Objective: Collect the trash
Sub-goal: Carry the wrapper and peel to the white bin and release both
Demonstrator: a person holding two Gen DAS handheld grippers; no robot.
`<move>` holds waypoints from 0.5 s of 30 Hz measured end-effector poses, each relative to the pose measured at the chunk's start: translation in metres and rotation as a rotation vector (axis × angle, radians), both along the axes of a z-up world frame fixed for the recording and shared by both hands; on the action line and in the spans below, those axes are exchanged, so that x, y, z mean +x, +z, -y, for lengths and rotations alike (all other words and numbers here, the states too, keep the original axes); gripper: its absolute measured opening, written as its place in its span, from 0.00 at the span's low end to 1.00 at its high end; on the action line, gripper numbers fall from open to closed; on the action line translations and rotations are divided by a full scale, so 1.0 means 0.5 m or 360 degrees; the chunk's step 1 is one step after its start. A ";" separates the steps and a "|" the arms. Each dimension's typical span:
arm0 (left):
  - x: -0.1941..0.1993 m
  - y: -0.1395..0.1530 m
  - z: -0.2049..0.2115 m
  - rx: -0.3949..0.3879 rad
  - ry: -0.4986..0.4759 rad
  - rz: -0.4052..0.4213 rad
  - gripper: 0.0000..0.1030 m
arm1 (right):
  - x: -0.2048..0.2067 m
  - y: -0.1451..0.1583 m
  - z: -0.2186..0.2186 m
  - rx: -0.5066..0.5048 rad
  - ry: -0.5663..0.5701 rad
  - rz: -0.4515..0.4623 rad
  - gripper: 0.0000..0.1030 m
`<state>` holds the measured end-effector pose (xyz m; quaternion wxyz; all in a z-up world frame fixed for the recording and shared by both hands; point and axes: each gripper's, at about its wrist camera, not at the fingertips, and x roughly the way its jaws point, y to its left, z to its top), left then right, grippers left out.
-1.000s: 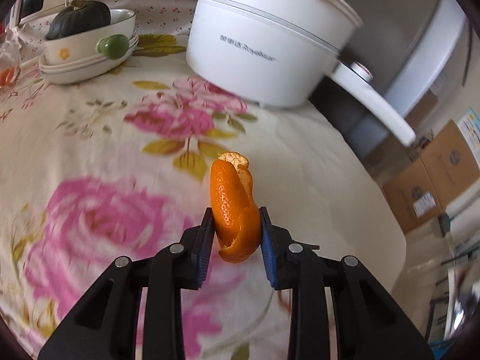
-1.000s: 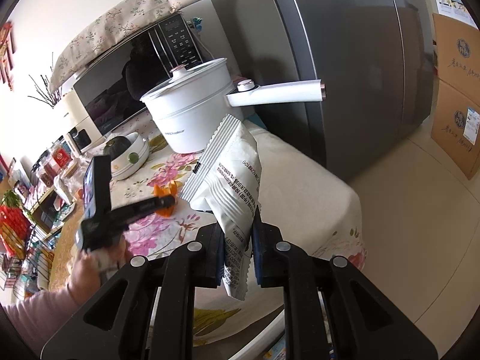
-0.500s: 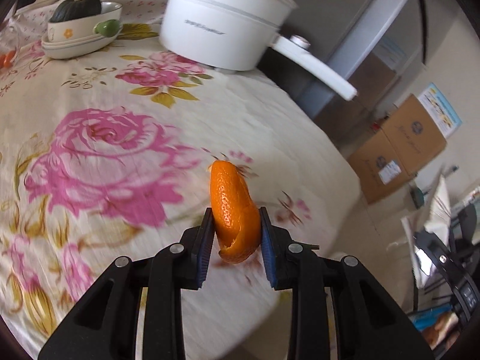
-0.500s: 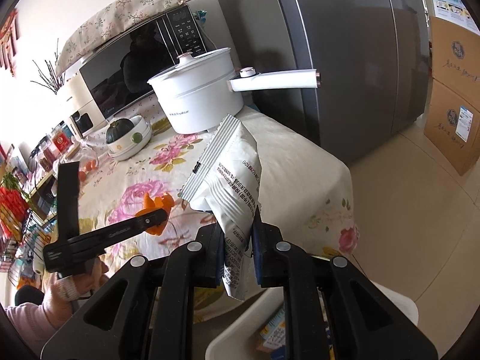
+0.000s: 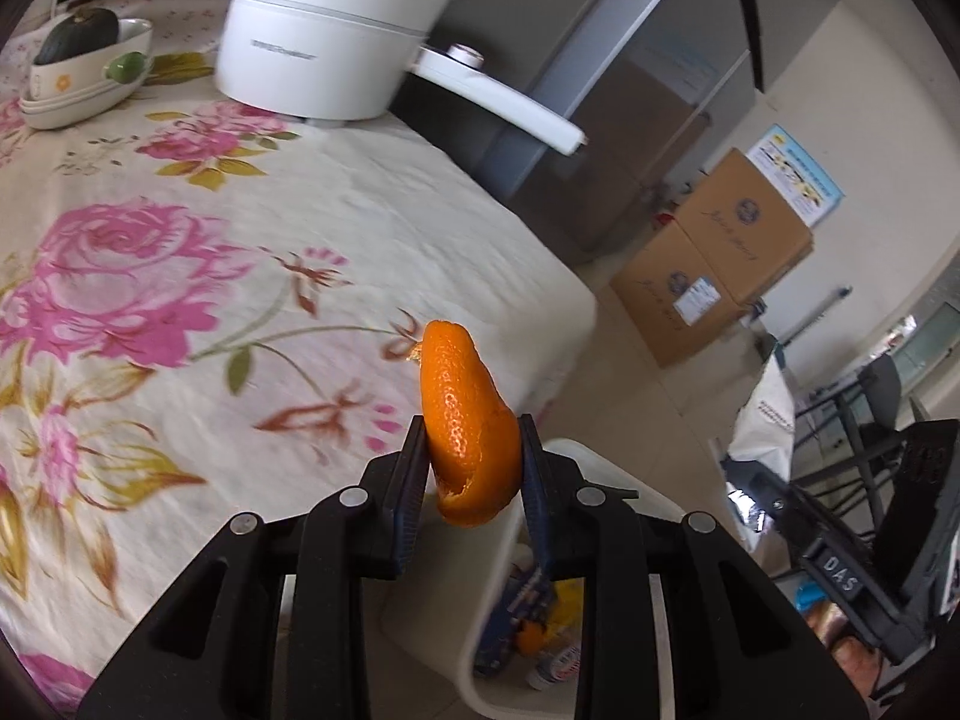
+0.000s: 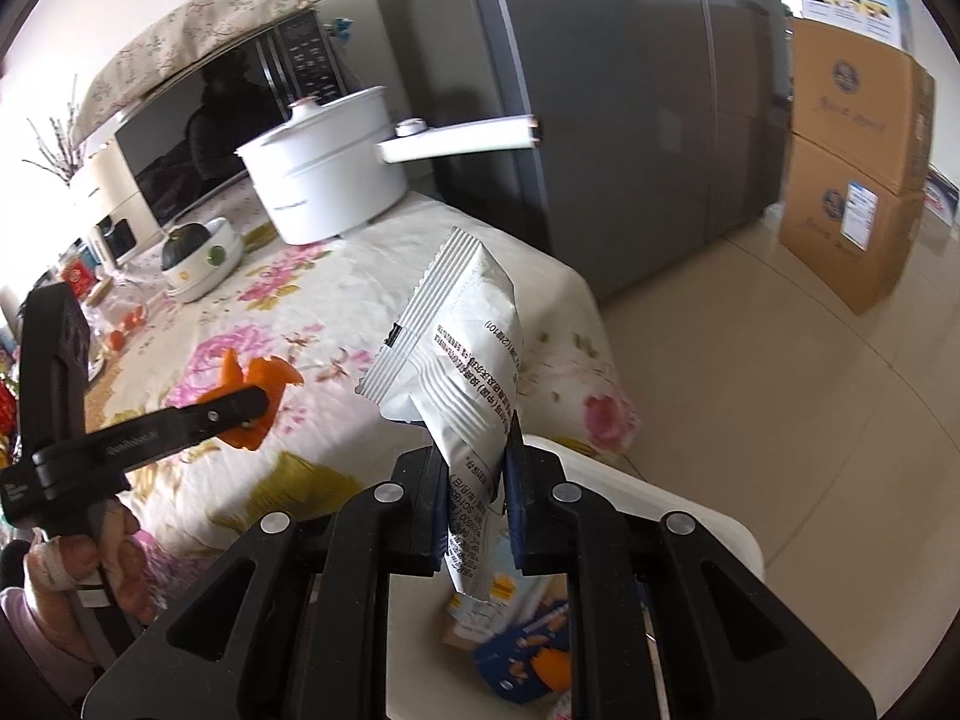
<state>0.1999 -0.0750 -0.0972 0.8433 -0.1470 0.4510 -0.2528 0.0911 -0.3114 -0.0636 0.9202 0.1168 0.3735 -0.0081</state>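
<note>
A grey refrigerator [image 6: 630, 120] is seen behind the table [image 5: 372, 228], which is covered with a rose-printed cloth. Stacked cardboard boxes [image 6: 852, 180] are set on the tiled floor beyond the table's far corner. A white electric pot [image 5: 324, 42] is placed at the table's back edge. A white bin [image 6: 690, 516] (wrappers inside) is seen below the table's near corner. Above the bin, a white snack packet [image 6: 462, 360] is pinched by the right gripper [image 6: 474, 498], and an orange peel [image 5: 468, 420] is clamped by the left gripper [image 5: 471, 480].
</note>
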 end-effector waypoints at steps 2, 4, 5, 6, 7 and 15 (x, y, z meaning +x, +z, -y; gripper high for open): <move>-0.005 0.002 0.013 -0.0016 -0.0032 -0.0003 0.28 | -0.015 -0.004 0.007 -0.0004 -0.0022 -0.0009 0.14; -0.012 0.008 0.027 -0.0033 -0.0067 0.0000 0.28 | -0.031 -0.009 0.013 -0.0006 -0.0044 -0.0021 0.14; -0.016 0.011 0.034 -0.0043 -0.0087 0.0004 0.28 | -0.042 -0.014 0.017 0.0000 -0.0059 -0.0031 0.14; -0.021 0.014 0.040 -0.0051 -0.0103 0.0008 0.28 | -0.049 -0.019 0.020 0.0006 -0.0068 -0.0041 0.14; -0.027 0.018 0.049 -0.0062 -0.0126 0.0014 0.28 | -0.057 -0.024 0.023 0.0013 -0.0081 -0.0054 0.15; -0.069 0.022 0.124 -0.0069 -0.0302 0.0015 0.28 | -0.123 -0.044 0.045 0.0074 -0.0215 -0.0074 0.43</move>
